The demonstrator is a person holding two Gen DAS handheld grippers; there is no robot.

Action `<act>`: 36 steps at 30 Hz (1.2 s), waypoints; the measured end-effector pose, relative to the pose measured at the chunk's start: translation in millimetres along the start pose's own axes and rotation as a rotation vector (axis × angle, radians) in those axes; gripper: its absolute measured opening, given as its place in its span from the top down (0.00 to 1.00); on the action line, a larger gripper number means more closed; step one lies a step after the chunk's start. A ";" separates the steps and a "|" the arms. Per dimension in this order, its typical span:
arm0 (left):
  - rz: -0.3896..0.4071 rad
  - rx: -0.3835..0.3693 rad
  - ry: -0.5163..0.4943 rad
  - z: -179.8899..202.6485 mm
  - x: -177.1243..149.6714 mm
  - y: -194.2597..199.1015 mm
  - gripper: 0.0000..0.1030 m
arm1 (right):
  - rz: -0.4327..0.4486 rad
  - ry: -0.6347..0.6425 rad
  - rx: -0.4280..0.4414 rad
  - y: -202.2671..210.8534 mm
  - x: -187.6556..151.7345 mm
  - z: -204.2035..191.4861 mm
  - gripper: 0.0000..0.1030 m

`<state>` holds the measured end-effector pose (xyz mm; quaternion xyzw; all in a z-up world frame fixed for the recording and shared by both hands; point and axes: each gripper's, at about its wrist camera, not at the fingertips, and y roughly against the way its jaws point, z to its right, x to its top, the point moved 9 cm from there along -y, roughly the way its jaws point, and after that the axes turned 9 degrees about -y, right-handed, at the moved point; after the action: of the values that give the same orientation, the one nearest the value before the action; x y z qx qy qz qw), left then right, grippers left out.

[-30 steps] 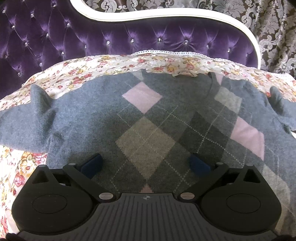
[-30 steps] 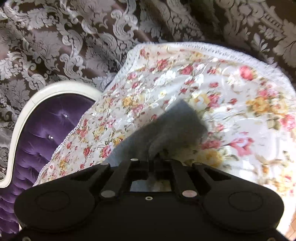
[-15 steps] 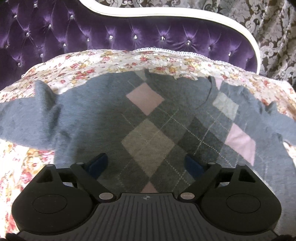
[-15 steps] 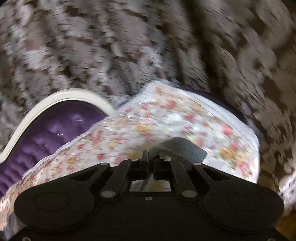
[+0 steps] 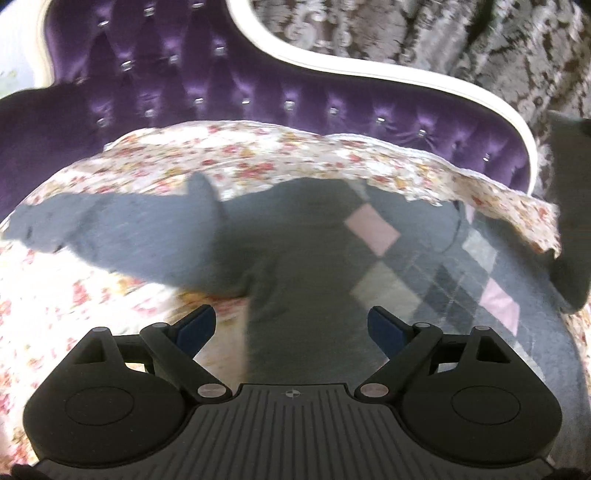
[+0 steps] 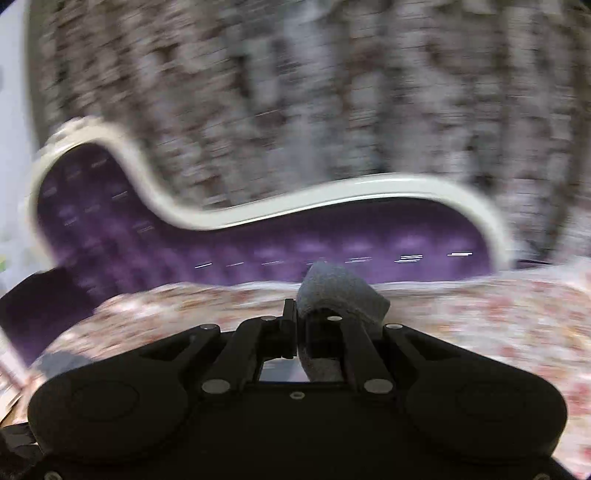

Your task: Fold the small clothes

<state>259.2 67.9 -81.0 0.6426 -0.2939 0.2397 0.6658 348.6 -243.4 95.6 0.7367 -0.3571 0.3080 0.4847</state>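
A small grey sweater [image 5: 303,258] with a pink and beige argyle front lies spread on a floral cloth [image 5: 74,295]. Its left sleeve [image 5: 110,229] stretches out to the left. My left gripper [image 5: 291,328] is open and empty, just above the sweater's lower left side. Its blue pads [image 5: 195,326] stand wide apart. My right gripper [image 6: 301,325] is shut on the grey right sleeve [image 6: 340,291] and holds it lifted above the cloth. That lifted sleeve also shows at the right edge of the left wrist view [image 5: 569,206].
The floral cloth covers the seat of a purple tufted sofa [image 5: 221,85] with a white curved frame [image 5: 369,77]. A grey damask curtain [image 5: 443,33] hangs behind it. The right wrist view is motion blurred.
My right gripper has lifted the sleeve and swung it left, toward the sofa back. My left gripper has shifted left, from the argyle front to the sweater's left side.
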 end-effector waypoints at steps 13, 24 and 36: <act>-0.035 0.059 0.089 -67.2 -29.9 13.6 0.13 | -0.300 0.105 0.165 -147.4 -162.5 -148.5 0.86; -0.012 0.015 0.056 -48.1 -5.7 3.3 0.13 | -0.249 0.020 0.245 -100.3 -173.1 -128.0 0.32; 0.004 0.002 -0.122 31.9 24.6 -39.2 0.13 | -0.073 -0.202 0.016 -47.0 -129.4 18.1 0.32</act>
<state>301.4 32.3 -91.7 0.6562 -0.3350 0.2017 0.6453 317.5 -217.9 -37.3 0.7803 -0.3748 0.2171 0.4512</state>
